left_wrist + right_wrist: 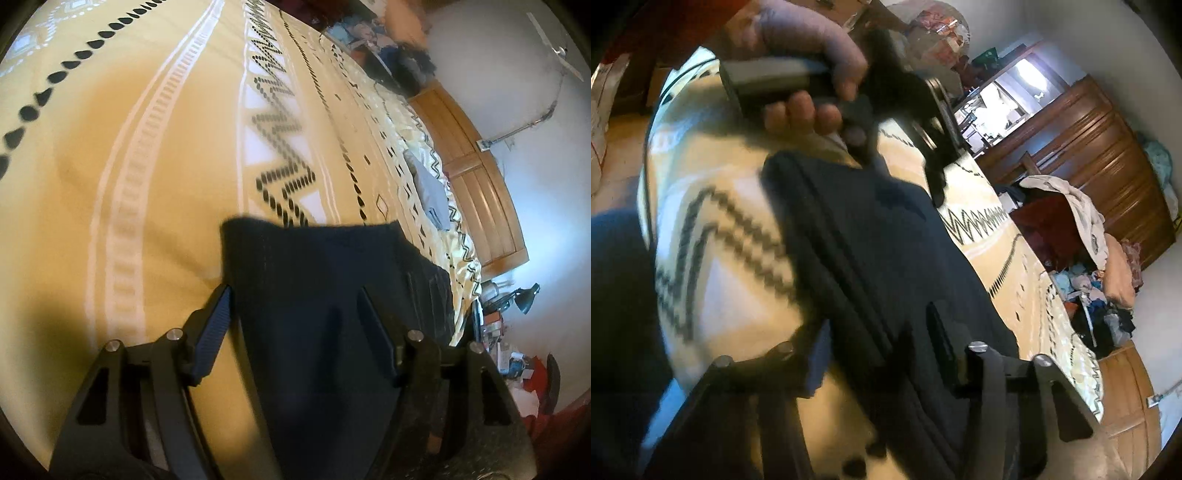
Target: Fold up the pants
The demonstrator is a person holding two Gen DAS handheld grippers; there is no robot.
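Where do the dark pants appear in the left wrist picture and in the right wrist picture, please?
Left wrist view: the dark pants fill the lower centre, between the fingers of the left gripper.
Right wrist view: the pants run from the upper centre down to the bottom, passing between the fingers of the right gripper.
Shared landmark: the cream bedspread with black zigzag pattern, lying under the pants in both views.

Warm, dim indoor light, heavy fisheye bending and dark corners, motion blur strongest in right-wrist view.
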